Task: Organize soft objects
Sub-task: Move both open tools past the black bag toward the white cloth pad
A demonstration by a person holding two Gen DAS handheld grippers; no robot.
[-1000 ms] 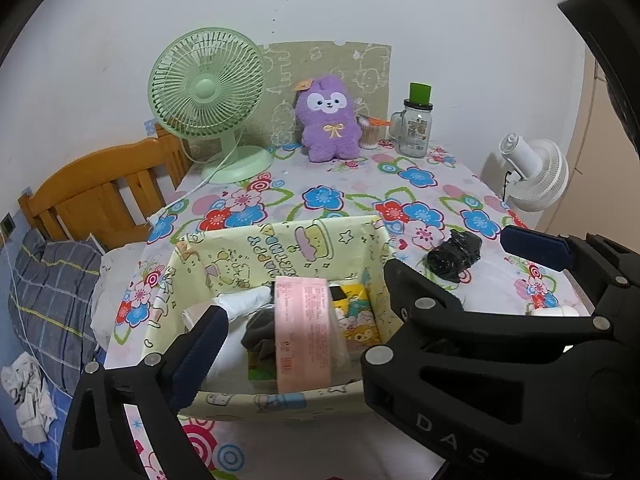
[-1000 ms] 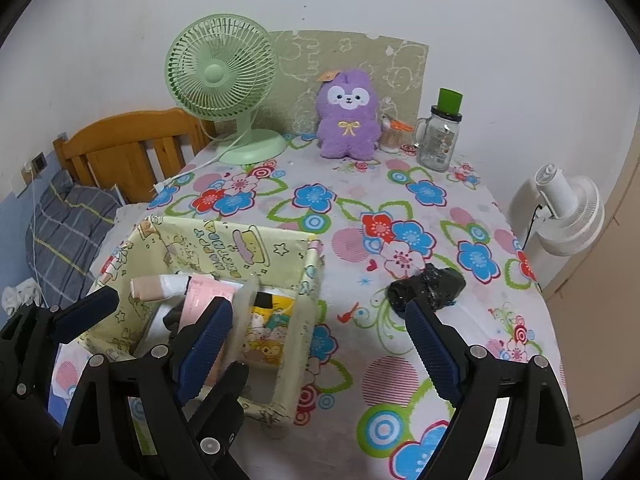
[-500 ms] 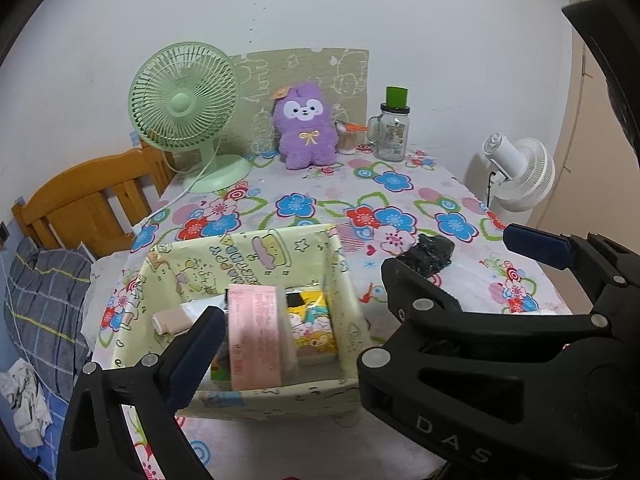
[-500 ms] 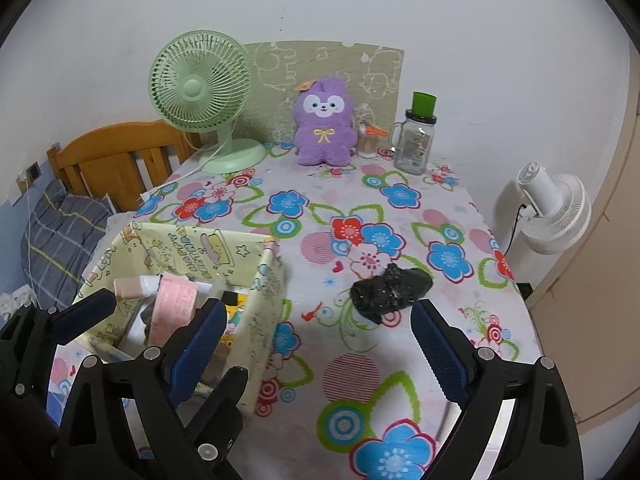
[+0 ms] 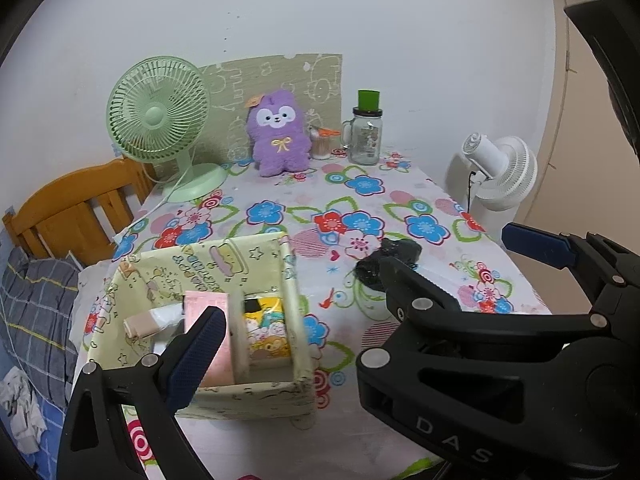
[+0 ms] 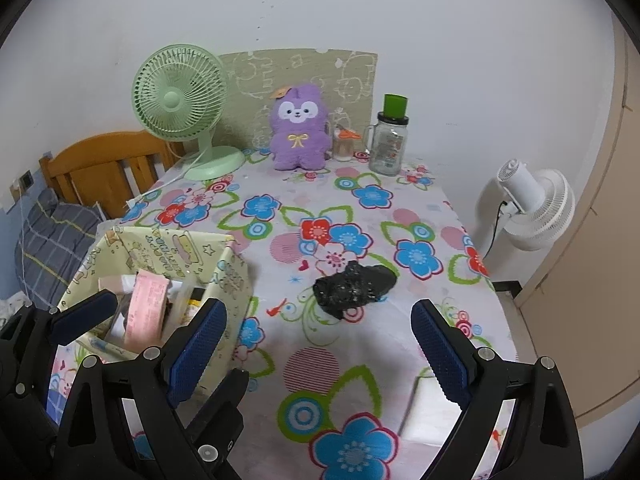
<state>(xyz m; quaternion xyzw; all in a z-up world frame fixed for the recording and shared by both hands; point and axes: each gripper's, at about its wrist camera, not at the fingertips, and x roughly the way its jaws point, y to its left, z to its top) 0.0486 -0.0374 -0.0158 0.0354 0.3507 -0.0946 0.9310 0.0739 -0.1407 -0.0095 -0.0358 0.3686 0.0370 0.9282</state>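
A pale yellow fabric box [image 5: 224,256] [image 6: 168,248] stands on the flowered table at the near left, holding a pink packet [image 5: 208,312], a beige roll [image 5: 140,325] and a yellow pack [image 5: 266,334]. A crumpled black soft item [image 6: 354,288] [image 5: 396,254] lies on the cloth to the right of the box. My left gripper [image 5: 364,288] is open and empty, above the box's right side. My right gripper [image 6: 320,344] is open and empty, just short of the black item. A purple plush toy [image 6: 299,133] sits upright at the table's far edge.
A green desk fan [image 6: 180,96] stands at the back left, its cord trailing off the table. A glass jar with a green lid [image 6: 389,140] and a small container [image 6: 344,144] stand beside the plush. A white fan [image 6: 532,204] stands off the right edge. A wooden bed frame [image 6: 100,168] is on the left.
Both grippers have pulled back and risen, so the box and the black item look smaller and farther. Both stay open and empty. Nothing on the table has moved.
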